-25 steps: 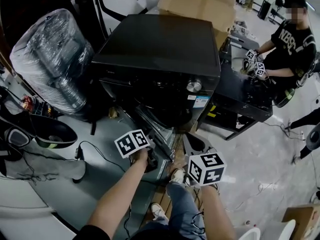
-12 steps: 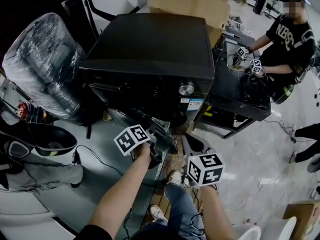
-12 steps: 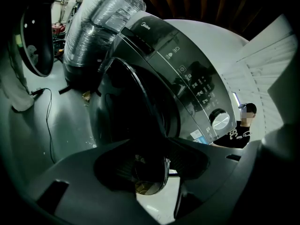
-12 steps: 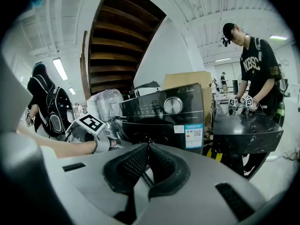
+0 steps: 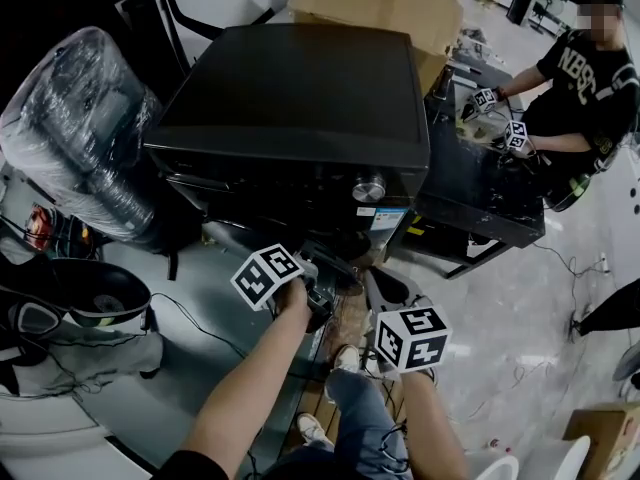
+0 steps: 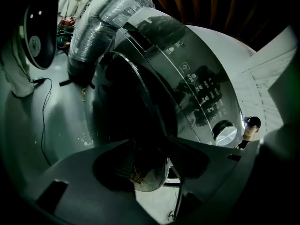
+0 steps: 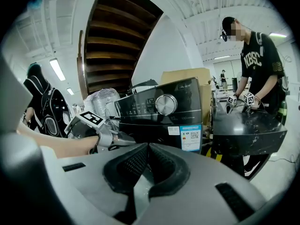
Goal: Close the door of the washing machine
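The left gripper (image 5: 322,298) (image 6: 150,158) stood with its jaws wide apart, having just been opening. The lower rim of the door (image 6: 136,102) (image 5: 335,265) lay in the gap between them. Whether either pad pressed on the rim could not be determined.

The right gripper (image 5: 383,286) (image 7: 149,146) had its ribbed pads brought together at the tips, with nothing between them. It touched nothing and hung just short of the front of the washing machine (image 5: 300,98) (image 7: 159,111).

The door stood ajar at the lower front of the black washing machine, below the control dial (image 5: 368,189) (image 7: 165,104).

A blue label (image 7: 191,137) with a QR code sat under the dial, with a small white sticker (image 7: 172,131) beside it. Their print was too small to read, as were the panel symbols (image 6: 206,90). A bystander's black shirt (image 7: 255,60) bore white letters beginning "NBS".
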A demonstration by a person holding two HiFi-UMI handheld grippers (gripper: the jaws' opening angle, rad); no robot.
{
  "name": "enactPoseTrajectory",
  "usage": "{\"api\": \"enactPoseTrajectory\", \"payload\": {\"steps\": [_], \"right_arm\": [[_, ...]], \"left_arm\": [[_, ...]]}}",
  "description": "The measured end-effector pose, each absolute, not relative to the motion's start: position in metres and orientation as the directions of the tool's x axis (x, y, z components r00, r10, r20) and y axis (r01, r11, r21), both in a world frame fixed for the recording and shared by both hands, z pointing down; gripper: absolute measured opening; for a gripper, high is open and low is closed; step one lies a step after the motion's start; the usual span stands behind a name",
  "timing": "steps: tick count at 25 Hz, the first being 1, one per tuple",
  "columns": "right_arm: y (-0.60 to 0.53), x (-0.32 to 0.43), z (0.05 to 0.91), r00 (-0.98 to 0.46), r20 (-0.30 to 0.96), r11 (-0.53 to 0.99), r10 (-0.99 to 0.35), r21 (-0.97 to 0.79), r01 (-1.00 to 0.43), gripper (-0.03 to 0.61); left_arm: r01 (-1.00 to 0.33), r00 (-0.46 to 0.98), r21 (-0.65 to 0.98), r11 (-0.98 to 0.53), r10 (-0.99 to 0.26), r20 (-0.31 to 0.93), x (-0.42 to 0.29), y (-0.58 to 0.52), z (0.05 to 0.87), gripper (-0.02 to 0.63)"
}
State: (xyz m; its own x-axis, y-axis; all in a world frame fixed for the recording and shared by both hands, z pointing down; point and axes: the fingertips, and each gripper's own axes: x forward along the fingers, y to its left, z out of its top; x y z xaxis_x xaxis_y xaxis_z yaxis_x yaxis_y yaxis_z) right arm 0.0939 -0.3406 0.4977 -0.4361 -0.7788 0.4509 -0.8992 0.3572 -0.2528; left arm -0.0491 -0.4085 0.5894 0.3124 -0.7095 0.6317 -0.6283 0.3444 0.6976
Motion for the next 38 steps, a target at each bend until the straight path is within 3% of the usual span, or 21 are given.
{"api": "enactPoseTrajectory", "payload": {"steps": [16,38], "right_arm": [[-0.364,0.105,0.518,-0.444,0.465,0.350,-0.766,-0.277,-0.895,0.020],[-0.379,0.096,0.526,-0.444,0.468,0.350,-0.764,-0.277,-0.895,0.020]], "left_arm": [[-0.516,0.381,0.808,0.285,-0.769,0.514,-0.033,-0.455,0.587,0.235],[-0.504,0.393,0.822,0.267,-0.776,0.493,-0.031,-0.463,0.588,0.238]]}}
